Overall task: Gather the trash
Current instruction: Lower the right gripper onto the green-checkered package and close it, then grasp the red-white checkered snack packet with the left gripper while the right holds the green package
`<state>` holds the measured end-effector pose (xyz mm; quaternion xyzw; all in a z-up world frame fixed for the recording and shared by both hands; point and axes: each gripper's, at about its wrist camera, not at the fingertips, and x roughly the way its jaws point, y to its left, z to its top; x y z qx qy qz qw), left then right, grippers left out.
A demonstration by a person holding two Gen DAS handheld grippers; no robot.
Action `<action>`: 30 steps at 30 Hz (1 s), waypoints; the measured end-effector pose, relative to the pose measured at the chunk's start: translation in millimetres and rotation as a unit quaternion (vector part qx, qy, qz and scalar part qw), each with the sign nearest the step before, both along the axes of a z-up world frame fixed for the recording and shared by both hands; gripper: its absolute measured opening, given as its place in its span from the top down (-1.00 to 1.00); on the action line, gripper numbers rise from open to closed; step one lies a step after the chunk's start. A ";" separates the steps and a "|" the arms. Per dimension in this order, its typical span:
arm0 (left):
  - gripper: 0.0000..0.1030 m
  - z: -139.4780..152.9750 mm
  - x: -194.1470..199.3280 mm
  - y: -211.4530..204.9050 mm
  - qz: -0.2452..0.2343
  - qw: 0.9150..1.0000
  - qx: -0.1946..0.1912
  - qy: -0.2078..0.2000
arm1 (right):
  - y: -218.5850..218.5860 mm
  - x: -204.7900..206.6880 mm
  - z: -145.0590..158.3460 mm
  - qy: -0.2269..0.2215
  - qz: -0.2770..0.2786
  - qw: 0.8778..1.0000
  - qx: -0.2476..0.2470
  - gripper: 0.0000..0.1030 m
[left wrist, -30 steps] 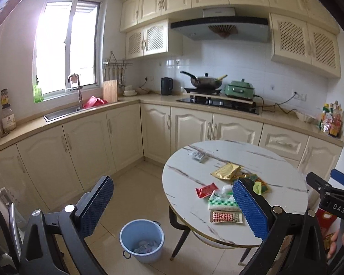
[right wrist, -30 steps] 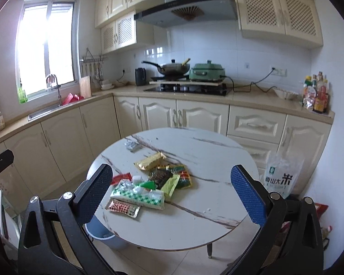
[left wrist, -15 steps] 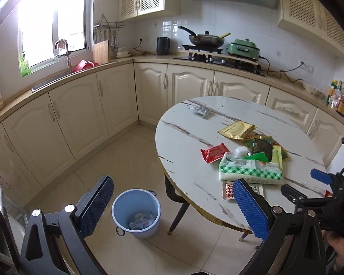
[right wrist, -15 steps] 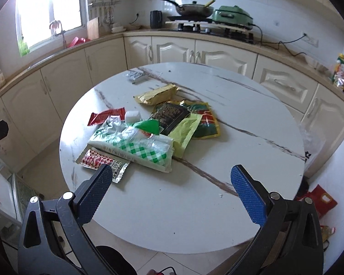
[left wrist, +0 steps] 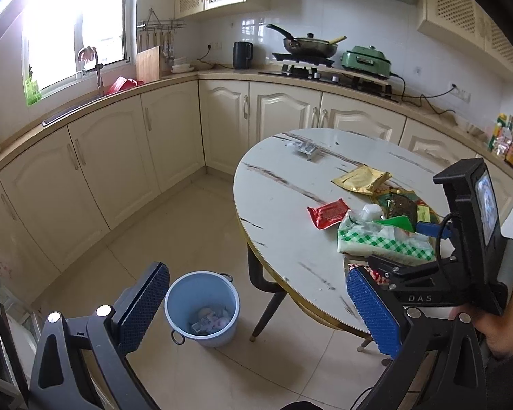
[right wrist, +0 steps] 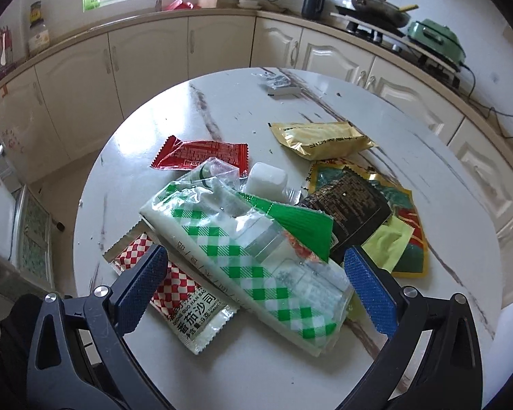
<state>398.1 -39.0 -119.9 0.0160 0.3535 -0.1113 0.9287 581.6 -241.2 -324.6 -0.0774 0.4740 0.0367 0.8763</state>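
Observation:
Wrappers lie piled on the round marble table (right wrist: 222,109): a green-checked white bag (right wrist: 242,253) on top, a red-checked sachet (right wrist: 184,300) under it, a red packet (right wrist: 201,155), a gold pouch (right wrist: 321,138), a black packet (right wrist: 352,208) and a white cube (right wrist: 268,179). My right gripper (right wrist: 256,290) hovers open just above the checked bag, one blue pad on each side of it. My left gripper (left wrist: 260,307) hangs open over the floor beside the table, above a blue bin (left wrist: 201,307) that holds some scraps. From the left wrist view the right gripper's body (left wrist: 461,246) hides part of the pile.
Cream cabinets (left wrist: 95,171) and a counter curve around the room, with a sink under the window and a stove with a pan (left wrist: 307,42) at the back. A small grey packet (right wrist: 280,85) lies at the table's far side. Tiled floor (left wrist: 174,232) lies between table and cabinets.
Both grippers have moved forward and tilted down. The right one has closed in on the pile until its fingers flank the checked bag; the left now looks down at the bin.

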 end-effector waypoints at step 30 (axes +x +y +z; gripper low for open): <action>-0.98 -21.7 2.9 -11.3 -0.027 0.999 0.002 0.027 | -33.9 -40.3 21.7 -0.023 -0.055 0.995 0.084 0.04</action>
